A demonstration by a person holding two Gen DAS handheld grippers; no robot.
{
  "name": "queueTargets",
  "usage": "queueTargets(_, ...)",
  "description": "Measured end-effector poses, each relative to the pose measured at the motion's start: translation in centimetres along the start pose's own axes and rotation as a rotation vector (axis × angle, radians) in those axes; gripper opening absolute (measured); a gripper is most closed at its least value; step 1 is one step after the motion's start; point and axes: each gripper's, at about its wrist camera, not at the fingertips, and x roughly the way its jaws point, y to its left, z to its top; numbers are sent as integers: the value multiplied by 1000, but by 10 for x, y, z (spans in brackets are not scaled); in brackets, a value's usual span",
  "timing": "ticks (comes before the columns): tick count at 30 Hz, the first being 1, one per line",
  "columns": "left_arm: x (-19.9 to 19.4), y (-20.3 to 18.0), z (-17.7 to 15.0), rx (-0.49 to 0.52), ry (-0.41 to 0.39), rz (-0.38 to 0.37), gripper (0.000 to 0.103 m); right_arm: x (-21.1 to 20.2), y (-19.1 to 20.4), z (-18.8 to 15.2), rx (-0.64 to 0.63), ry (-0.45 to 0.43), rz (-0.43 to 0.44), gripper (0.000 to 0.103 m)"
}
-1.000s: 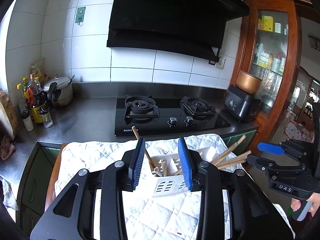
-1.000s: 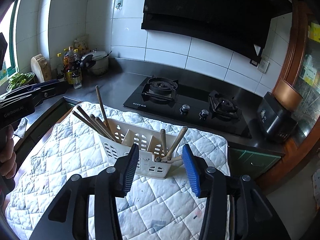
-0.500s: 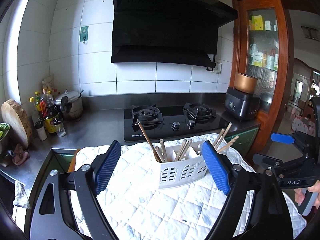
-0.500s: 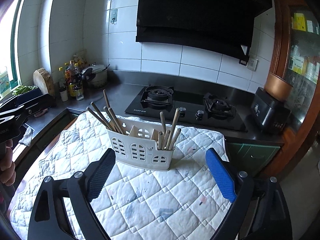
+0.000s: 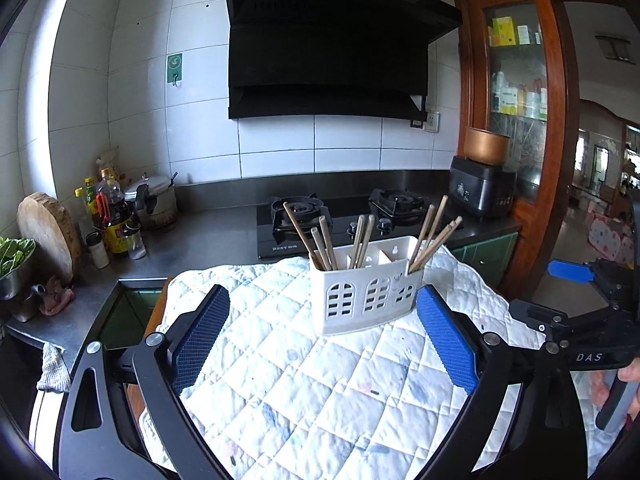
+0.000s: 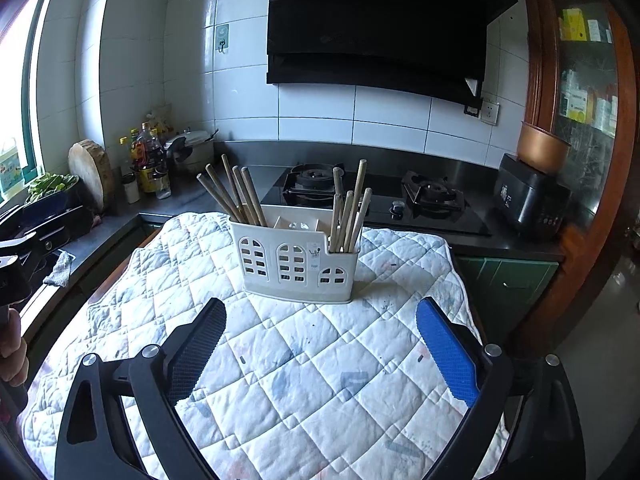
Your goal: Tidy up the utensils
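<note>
Since the earlier frames, both grippers have been drawn back from the white utensil caddy (image 5: 366,292) and their jaws spread wide; a second ago the blue pads were closed in around it. The left gripper (image 5: 326,338) is now held with its jaws fully apart and nothing between them, the caddy being seen just beyond its right pad, at about one o'clock. The right gripper (image 6: 320,350) is likewise opened wide and grips nothing, with the caddy standing apart from it at twelve o'clock.

The caddy is set upright on the quilted white cloth (image 6: 304,380), toward its far edge. Wooden chopsticks (image 6: 236,194) are leaned in a bundle in its left compartment in the right wrist view, and a second bundle (image 6: 350,216) is stood in its right compartment; the middle compartment is seen without chopsticks there. In the left wrist view three clusters are seen, though which compartments they occupy cannot be told.

Behind the cloth, a black gas hob (image 6: 372,200) is seen at twelve o'clock.
</note>
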Motion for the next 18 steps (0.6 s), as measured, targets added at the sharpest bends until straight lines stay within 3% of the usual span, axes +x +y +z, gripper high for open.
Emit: queueTargets(18, -47, 20, -77, -60, 65, 63, 94, -51, 34, -65, 12, -67, -81, 94)
